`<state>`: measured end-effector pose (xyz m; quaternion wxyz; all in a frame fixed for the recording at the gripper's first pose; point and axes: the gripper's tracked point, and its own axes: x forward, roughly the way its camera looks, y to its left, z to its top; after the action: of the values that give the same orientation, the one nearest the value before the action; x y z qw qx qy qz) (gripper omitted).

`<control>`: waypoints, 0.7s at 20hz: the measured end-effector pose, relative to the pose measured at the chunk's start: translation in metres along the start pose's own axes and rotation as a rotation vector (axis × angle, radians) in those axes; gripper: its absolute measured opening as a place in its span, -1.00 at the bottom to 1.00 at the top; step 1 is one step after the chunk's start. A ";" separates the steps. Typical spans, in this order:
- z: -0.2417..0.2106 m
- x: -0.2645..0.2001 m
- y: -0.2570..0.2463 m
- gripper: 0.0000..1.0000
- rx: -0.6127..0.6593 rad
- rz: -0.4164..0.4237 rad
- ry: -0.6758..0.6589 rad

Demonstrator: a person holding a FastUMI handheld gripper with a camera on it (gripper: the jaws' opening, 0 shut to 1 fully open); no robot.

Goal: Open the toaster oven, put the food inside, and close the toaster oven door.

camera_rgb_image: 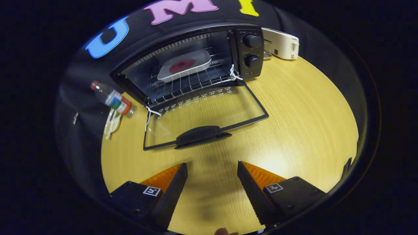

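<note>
Landmark: toaster oven, standing on the wooden table at its far side, against the booth wall. Left of the oven, at the table's edge, a plastic bottle with a red cap lies on its side, with a pale crumpled bag or wrapper just below it; what that item is cannot be told. Oven door is fully down, lying flat toward the gripper, glass pane showing the table grain through it, dark handle at the near edge. White string ties show at the left hinge corner and another at the right corner. Inside the oven, on the wire rack, sits a white tray carrying a round red food item; tray is well inside the cavity, slightly tilted toward the left. Right part of the oven: control panel with two knobs, one above the other. Right of the oven, behind it, a white boxy device rests on the table. Gripper hovers short of the door handle, fingers spread wide apart, nothing between them, bare table beneath.
</note>
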<state>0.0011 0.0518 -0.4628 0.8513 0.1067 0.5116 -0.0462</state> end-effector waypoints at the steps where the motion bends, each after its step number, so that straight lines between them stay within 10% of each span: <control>1: 0.000 0.006 0.000 0.98 -0.041 -0.021 -0.001; 6: 0.001 0.037 0.003 0.99 -0.220 -0.080 0.011; 14: 0.024 0.056 0.017 0.98 -0.150 -0.078 0.026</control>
<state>0.0508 0.0648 -0.4988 0.8478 0.0233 0.5283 -0.0394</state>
